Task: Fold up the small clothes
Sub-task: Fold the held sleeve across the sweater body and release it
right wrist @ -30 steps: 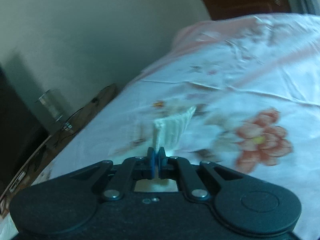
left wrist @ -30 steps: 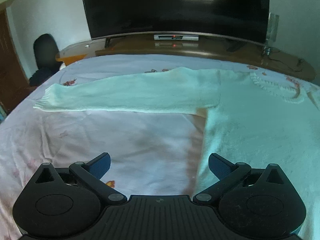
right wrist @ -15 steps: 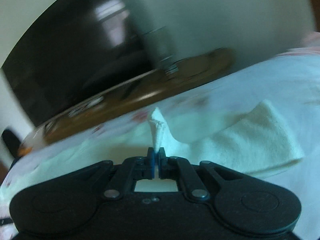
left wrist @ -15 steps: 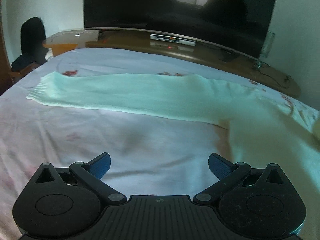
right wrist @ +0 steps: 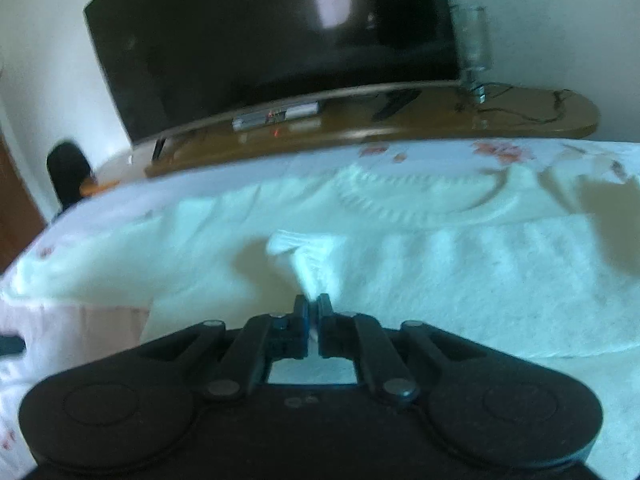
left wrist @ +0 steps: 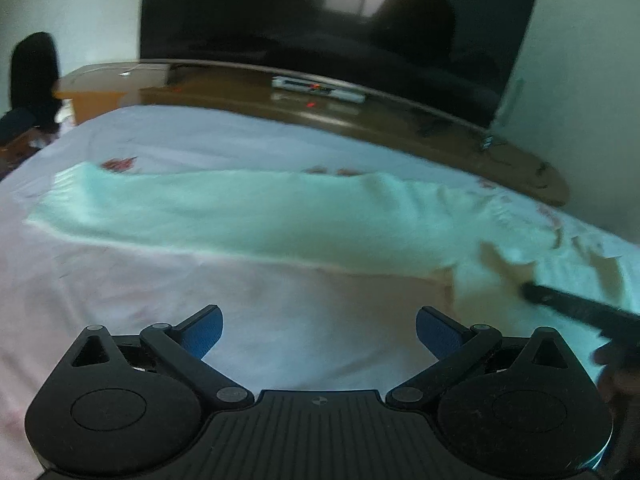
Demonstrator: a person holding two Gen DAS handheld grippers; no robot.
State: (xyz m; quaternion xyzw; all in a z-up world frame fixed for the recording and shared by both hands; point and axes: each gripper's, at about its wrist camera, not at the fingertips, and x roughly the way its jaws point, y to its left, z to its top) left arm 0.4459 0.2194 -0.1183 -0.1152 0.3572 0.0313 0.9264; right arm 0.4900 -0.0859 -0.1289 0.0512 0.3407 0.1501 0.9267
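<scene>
My right gripper (right wrist: 313, 309) clenched on sweater (right wrist: 440, 264) cuff, over its body; left gripper (left wrist: 319, 334) released, beside the sweater.

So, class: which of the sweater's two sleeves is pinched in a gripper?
The right gripper pinches the folded-over sleeve; the other sleeve lies flat, untouched.

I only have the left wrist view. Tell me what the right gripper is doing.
Observer: The right gripper is shut on a sleeve cuff of the pale sweater.
Operator: Say where that cuff is.
Observer: Pulled across the sweater's body, below the knitted neckline.
Operator: Report what stands right of the TV.
Observer: A clear glass stands on the wooden TV stand, beside the TV.
</scene>
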